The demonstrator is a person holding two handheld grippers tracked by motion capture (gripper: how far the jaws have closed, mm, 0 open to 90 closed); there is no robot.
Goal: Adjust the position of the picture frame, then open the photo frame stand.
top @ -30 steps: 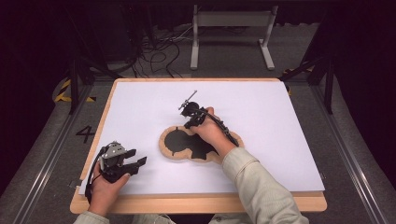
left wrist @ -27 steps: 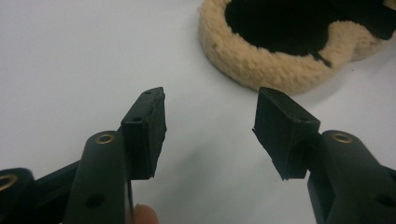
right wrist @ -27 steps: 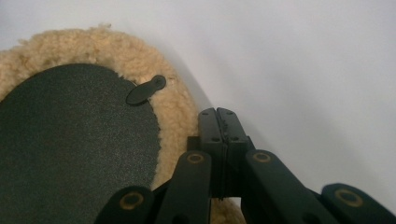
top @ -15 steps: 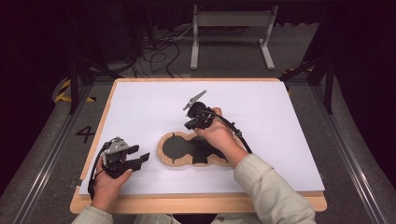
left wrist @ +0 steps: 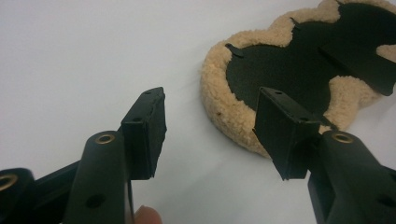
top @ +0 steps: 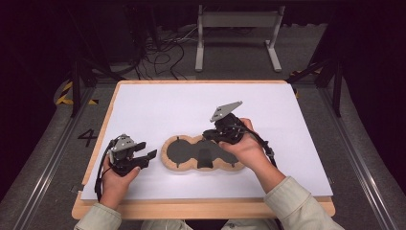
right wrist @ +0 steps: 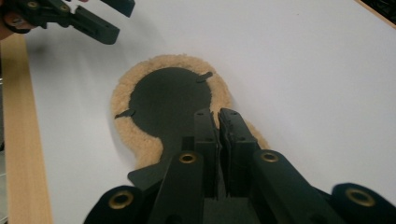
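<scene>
On white sheet – fleece pad (top: 203, 153); left gripper (left wrist: 210, 119) wide open, empty – right gripper (right wrist: 218, 122) closed, nothing visibly pinched.

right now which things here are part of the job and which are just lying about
In the job:
fleece pad with black backing
left gripper, open, beside the pad
right gripper, shut, over the pad
white sheet under it

Lying about:
cables on the floor
metal stand beyond the table

Bright tabletop, dark surroundings, soft focus
</scene>
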